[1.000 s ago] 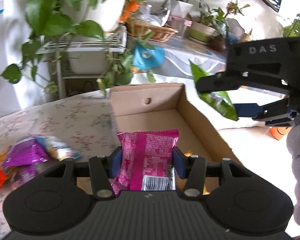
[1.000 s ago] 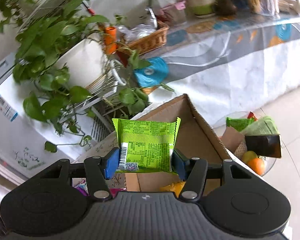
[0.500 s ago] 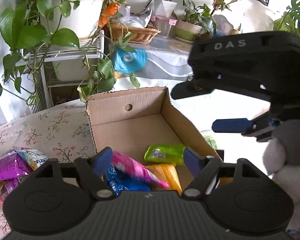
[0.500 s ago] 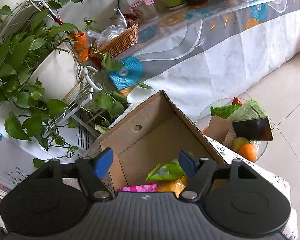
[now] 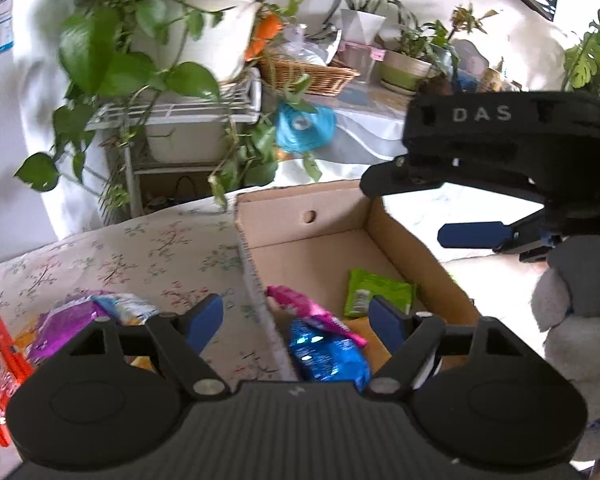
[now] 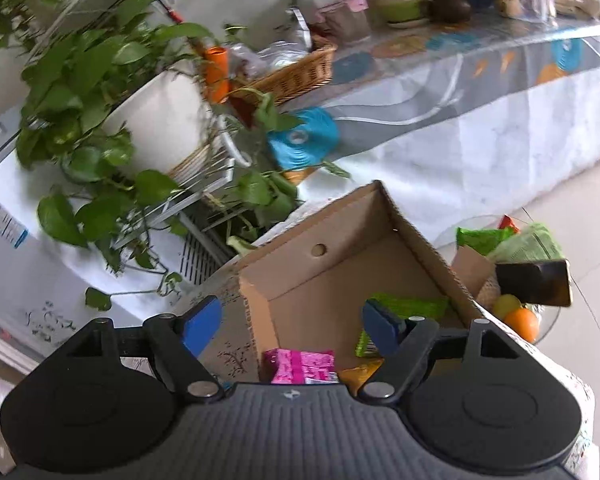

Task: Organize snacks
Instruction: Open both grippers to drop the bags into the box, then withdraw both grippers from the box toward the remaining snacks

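Observation:
An open cardboard box (image 5: 400, 236) (image 6: 340, 276) sits on the floral-cloth table. Inside lie a green packet (image 5: 378, 293) (image 6: 412, 305), a pink packet (image 5: 312, 312) (image 6: 300, 366), a blue packet (image 5: 328, 358) and a yellow one (image 6: 360, 372). My left gripper (image 5: 298, 318) is open and empty above the box's near left edge. My right gripper (image 6: 292, 326) is open and empty above the box; it also shows in the left wrist view (image 5: 500, 152) at the right. Loose snacks, purple (image 5: 66, 326) and red (image 5: 0, 364), lie on the cloth to the left.
A plant rack with a white pot (image 5: 196, 36) stands behind the table. A long table with a patterned cloth (image 6: 460, 92) holds a wicker basket (image 6: 296, 76) and pots. A glass side table with fruit and packets (image 6: 516, 292) stands right of the box.
Both grippers opened and let go: the pink packet from the left and the green packet from the right now lie in the box. The left gripper has shifted left toward the loose snacks.

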Motion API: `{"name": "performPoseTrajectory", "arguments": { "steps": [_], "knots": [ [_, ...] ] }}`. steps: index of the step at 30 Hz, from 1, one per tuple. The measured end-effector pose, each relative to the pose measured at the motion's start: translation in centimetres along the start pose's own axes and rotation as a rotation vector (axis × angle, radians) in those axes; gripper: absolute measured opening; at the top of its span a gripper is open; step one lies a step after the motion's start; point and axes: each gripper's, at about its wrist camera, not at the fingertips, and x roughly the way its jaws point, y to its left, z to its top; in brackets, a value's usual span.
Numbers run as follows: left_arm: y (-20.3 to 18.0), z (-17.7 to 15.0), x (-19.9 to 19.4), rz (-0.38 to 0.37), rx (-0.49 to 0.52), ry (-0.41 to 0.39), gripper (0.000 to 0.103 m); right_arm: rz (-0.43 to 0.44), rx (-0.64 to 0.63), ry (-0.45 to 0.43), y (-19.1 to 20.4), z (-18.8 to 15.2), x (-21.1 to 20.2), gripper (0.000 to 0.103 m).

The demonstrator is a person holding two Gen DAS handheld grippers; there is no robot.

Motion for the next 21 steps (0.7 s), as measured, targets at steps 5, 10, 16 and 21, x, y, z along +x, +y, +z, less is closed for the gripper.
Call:
{"name": "performPoseTrajectory", "arguments": {
  "steps": [5, 10, 16, 21],
  "knots": [
    [1.7, -0.3, -0.9, 0.022, 0.015, 0.005, 0.081, 0.009, -0.093, -0.01, 1.7, -0.5, 0.2, 0.084],
    [3.8, -0.6, -1.9, 0.037, 0.002, 0.024, 0.082, 0.022, -0.166, -0.01, 3.3, -1.1, 0.6, 0.085],
    [7.0, -1.0, -3.2, 0.095, 0.016, 0.038, 0.084, 0.063, -0.217, 0.029, 5.1, -2.3, 1.7, 0.086],
    [10.4, -1.7, -4.3, 0.142, -0.016, 0.06, 0.084, 0.1, -0.269, 0.069, 7.0, -3.4, 2.7, 0.086]
  ]
}}
